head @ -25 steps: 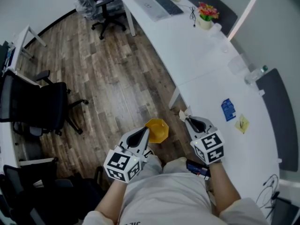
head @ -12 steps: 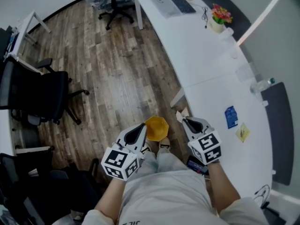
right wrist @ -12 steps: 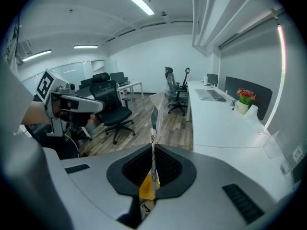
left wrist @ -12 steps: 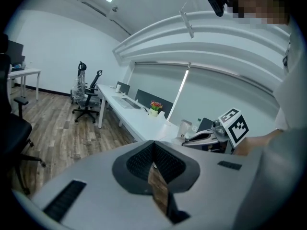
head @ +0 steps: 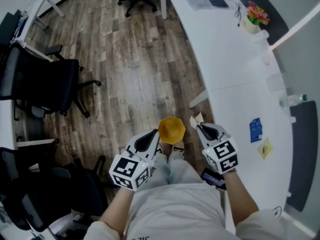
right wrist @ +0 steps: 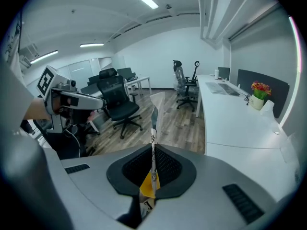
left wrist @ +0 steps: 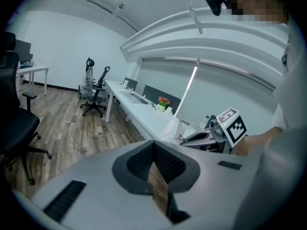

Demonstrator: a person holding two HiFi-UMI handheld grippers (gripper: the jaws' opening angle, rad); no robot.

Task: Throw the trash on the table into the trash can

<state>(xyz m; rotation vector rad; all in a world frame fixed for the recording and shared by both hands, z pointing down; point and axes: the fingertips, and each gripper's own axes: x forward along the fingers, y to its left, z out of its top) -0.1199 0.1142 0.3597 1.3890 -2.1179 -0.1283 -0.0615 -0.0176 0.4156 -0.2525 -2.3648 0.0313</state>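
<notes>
Paper wrapper (right wrist: 153, 128) between jaws of right gripper (right wrist: 152, 150)

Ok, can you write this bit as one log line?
right tongs: shut on wrapper | left tongs: shut, empty | yellow trash can: on floor | drop: not yet

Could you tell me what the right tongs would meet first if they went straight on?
Probably the wooden floor beside the white desk; the orange bin seems left of that line, though depth is unclear.
</notes>
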